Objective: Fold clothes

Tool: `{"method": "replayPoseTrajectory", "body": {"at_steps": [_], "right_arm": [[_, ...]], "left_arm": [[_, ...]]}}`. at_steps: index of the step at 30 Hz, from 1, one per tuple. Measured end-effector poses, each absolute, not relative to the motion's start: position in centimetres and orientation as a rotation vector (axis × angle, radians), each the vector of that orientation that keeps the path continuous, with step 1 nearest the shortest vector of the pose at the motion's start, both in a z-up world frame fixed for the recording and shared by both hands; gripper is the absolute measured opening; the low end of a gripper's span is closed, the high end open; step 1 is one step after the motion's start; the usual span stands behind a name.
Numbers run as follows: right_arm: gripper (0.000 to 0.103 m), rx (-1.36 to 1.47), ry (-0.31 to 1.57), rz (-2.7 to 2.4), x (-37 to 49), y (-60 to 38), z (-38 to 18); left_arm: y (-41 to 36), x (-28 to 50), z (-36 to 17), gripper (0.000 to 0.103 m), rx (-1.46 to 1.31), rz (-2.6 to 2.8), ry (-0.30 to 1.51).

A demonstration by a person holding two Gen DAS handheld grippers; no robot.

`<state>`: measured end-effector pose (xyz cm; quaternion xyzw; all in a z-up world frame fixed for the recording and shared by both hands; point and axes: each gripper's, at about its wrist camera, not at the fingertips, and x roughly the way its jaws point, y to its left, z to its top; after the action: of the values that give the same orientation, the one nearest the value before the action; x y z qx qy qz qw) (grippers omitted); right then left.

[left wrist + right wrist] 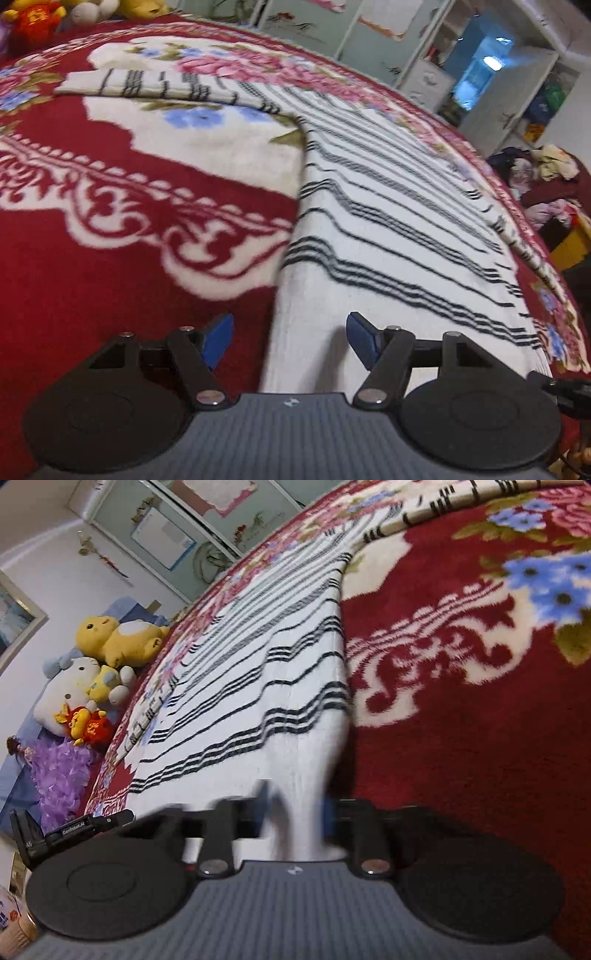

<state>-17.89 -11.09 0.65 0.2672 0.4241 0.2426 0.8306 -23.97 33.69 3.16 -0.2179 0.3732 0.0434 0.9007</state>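
A white garment with thin black stripes (388,221) lies spread flat on the red floral blanket (110,258), one sleeve (155,85) stretched out to the far left. My left gripper (290,341) hovers open at the near hem, its blue fingertips (219,341) straddling the garment's left edge with nothing held. In the right wrist view the same garment (258,672) runs away from me. My right gripper (295,808), blurred by motion, is shut on a bunched-up fold of the near hem, which rises between its fingers.
Plush toys (110,638) and a purple feathery item (59,775) sit beyond the blanket's left edge. A pile of clothes (543,177) lies off the bed at the right, with cupboards (480,74) behind. Bare red blanket (480,757) stretches to the right of the garment.
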Motion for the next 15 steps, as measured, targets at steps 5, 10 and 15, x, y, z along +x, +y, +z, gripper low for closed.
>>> {"method": "replayPoseTrajectory", "body": {"at_steps": [5, 10, 15], "right_arm": [[0.006, 0.58, 0.912, 0.477, -17.9, -12.2, 0.6], [0.005, 0.593, 0.924, 0.44, -18.0, -13.3, 0.5], [0.008, 0.654, 0.913, 0.397, -18.4, -14.6, 0.6]], "left_arm": [[33.4, -24.9, 5.6, 0.005, -0.47, -0.004, 0.772], [34.0, -24.9, 4.0, 0.008, -0.356, 0.09, 0.862], [33.4, -25.5, 4.4, 0.043, -0.288, 0.154, 0.842]]}}
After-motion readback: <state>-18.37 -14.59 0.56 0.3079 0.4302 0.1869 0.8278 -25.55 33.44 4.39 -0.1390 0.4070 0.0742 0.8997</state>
